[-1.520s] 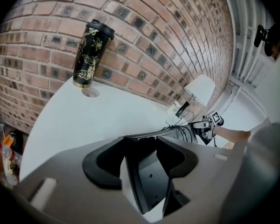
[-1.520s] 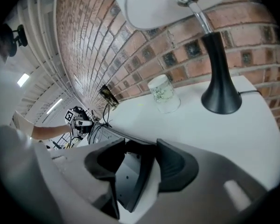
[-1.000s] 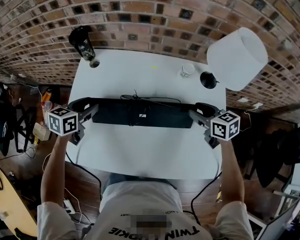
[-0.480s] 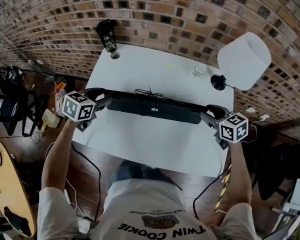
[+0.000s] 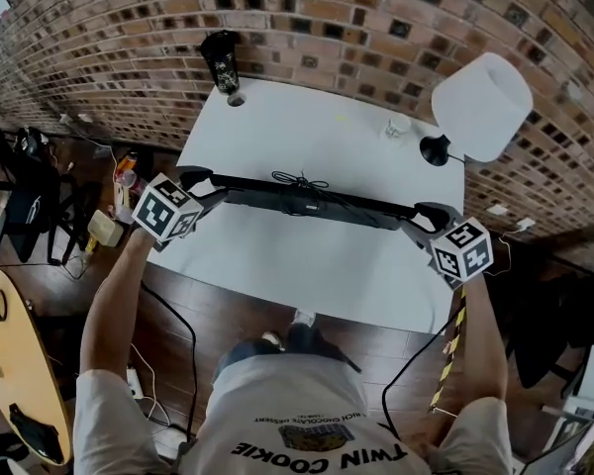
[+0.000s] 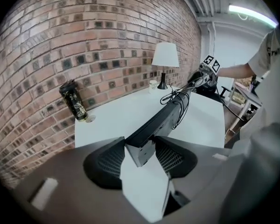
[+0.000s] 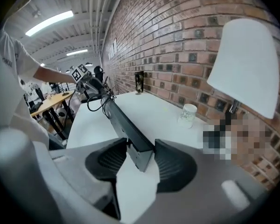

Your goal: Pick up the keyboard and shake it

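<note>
Head view: both forearms reach forward. The left gripper [image 5: 204, 194] takes the 9 o'clock end and the right gripper [image 5: 419, 220] the 3 o'clock end of one black keyboard [image 5: 307, 199], tipped on edge above the white counter [image 5: 307, 265]. Only the gripper views show the grips: the left's fingers [image 6: 109, 162] clench one end, and the right's, just closing, clamp the other. One lamp [image 5: 481, 107] stands at 2 o'clock, one dark bottle [image 5: 221, 62] at 11, and one cup [image 5: 396, 127] beside the lamp.

On the white worktop [image 5: 307, 265] by the brick wall [image 5: 307, 18] stand a white-shaded lamp [image 5: 481, 105], a small cup [image 5: 396, 127] — and a dark bottle [image 5: 221, 59].
</note>
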Action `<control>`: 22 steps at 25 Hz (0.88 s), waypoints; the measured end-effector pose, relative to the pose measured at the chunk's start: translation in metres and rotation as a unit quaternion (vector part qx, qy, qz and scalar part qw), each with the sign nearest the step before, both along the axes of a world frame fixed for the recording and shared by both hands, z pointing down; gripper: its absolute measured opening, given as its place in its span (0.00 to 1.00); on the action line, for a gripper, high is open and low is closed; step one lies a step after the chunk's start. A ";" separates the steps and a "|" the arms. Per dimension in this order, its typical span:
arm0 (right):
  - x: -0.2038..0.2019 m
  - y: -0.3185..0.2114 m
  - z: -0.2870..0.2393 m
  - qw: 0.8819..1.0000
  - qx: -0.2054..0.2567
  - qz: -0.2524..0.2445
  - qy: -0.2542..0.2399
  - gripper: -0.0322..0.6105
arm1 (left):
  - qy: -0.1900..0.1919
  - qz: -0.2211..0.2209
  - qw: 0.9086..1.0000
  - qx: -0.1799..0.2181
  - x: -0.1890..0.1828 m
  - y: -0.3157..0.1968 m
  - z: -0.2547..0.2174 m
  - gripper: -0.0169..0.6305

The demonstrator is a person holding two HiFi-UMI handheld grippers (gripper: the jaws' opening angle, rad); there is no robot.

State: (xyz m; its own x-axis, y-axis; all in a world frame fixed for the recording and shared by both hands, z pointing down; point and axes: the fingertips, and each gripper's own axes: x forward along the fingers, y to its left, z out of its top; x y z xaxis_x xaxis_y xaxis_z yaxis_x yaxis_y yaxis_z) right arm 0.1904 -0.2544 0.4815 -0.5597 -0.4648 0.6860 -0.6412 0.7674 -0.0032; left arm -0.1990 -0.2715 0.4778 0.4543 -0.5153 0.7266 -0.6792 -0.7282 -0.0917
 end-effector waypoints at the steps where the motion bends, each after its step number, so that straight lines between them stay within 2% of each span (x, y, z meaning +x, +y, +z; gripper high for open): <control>1: -0.001 0.003 0.000 1.000 0.010 -0.004 0.018 0.34 | -0.013 0.010 1.000 0.005 0.000 0.003 0.000 0.36; 7: -0.010 0.028 -0.002 0.990 0.072 -0.018 0.120 0.34 | -0.094 0.080 0.992 0.040 0.001 0.023 -0.002 0.34; 13: -0.012 0.053 0.004 0.980 0.099 -0.013 0.170 0.32 | -0.141 0.115 0.982 0.056 0.000 0.049 0.003 0.31; 15: -0.012 0.062 0.008 0.974 0.113 -0.016 0.194 0.31 | -0.154 0.126 0.978 0.058 -0.001 0.059 0.007 0.25; 22: -0.014 0.090 0.024 0.947 0.161 -0.028 0.278 0.25 | -0.190 0.144 0.969 0.068 -0.002 0.087 0.024 0.25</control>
State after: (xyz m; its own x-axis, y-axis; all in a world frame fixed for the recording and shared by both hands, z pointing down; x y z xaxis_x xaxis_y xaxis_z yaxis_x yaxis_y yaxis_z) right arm 0.1760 -0.1646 0.5052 -0.1846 -0.6804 0.7092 -0.4335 0.7040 0.5625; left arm -0.2009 -0.1848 0.5014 0.3070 -0.5103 0.8033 -0.3484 -0.8457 -0.4041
